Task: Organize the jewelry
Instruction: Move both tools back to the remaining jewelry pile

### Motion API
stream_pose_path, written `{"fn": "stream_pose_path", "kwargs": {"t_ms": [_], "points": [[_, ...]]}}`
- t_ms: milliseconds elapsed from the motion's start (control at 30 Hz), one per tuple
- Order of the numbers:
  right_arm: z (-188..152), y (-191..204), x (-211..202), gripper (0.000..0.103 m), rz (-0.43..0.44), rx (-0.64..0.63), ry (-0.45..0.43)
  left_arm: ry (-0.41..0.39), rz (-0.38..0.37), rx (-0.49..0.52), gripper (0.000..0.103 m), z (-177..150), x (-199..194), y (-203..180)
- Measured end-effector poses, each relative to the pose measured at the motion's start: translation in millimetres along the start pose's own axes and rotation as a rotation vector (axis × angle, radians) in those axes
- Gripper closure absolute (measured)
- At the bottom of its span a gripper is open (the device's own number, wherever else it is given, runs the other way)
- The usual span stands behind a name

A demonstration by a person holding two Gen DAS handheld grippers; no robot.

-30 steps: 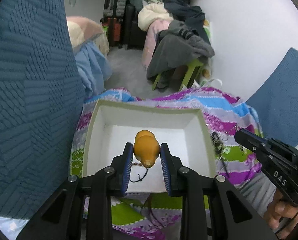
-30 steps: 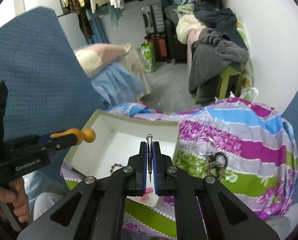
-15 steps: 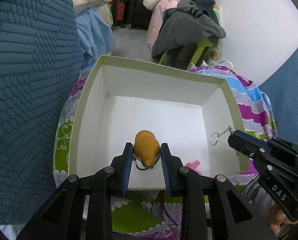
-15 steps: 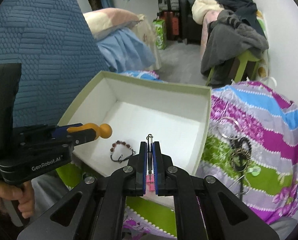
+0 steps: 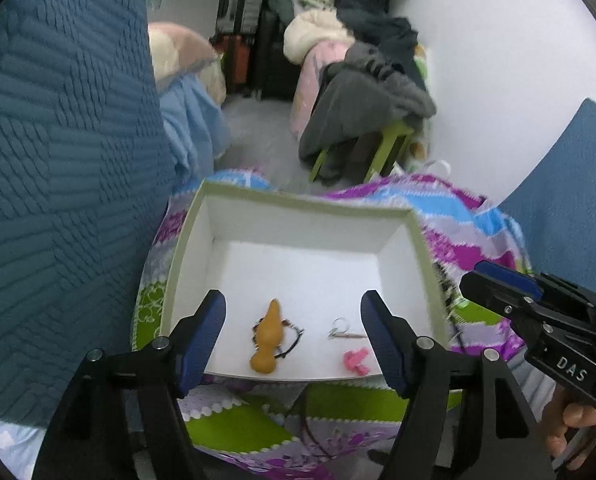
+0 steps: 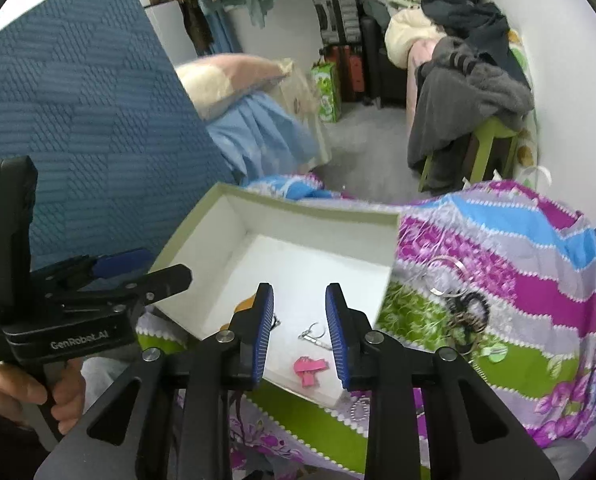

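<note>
Jewelry pile (image 6: 463,312) only right-view.

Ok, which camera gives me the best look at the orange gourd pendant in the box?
The left wrist view: the orange gourd pendant lies fully visible on the box floor, between the open fingers. In the right wrist view only a sliver of it peeks out behind one finger.

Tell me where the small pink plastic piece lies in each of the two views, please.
Left wrist view: the small pink plastic piece lies on the white floor of the green-rimmed box, near its front edge, lower right.
Right wrist view: it lies low in the centre, seen between the open jaws.
Shared landmark: the silver ring clip just behind it.
</note>
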State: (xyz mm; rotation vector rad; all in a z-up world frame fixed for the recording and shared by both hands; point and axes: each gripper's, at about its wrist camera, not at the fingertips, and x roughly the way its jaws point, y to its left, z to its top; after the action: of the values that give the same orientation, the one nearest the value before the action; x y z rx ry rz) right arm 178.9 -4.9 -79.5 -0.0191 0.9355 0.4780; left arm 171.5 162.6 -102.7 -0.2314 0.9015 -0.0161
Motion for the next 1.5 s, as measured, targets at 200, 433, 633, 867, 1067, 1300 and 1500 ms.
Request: {"fn": "stream_pose_path", "kwargs": {"t_ms": [200, 433, 633, 867, 1067, 1300, 1500], "points": [[0.9, -18.1, -33.8, 0.078, -0.030, -0.009, -0.071, -0.087, -0.012, -0.015, 0.033, -1.2, -30.0, -27.6], [-15.4, -62.3, -63.0, 0.078, -0.087, 0.037, -0.119, -0.107, -0.091, -0.005, 0.034, -14.9, -38.6, -69.2], [-42.9, -105.8, -76.8, 0.078, -0.121, 0.099, -0.124, -0.084, -0.181, 0.045, 0.035, -30.9, -29.1, -119.2], [-81.0, -146.1, -72.0, 0.078, -0.130, 0.148, -0.079, -0.018, -0.240, 0.085, 0.035, -57.8, -0.2, -164.6], [-110.4, -161.5, -48.5, 0.078, -0.120, 0.153, -0.016, 0.084, -0.231, 0.122, 0.035, -82.7, 42.9, -187.2], [-120.9, -184.9, -13.7, 0.078, -0.115, 0.163, 0.017, 0.151, -0.214, 0.159, 0.041, -98.4, 84.4, -193.5], [-111.8, -207.0, 15.6, 0.078, -0.113, 0.172, 0.021, 0.204, -0.167, 0.200, 0.042, -105.7, 119.3, -201.0]]}}
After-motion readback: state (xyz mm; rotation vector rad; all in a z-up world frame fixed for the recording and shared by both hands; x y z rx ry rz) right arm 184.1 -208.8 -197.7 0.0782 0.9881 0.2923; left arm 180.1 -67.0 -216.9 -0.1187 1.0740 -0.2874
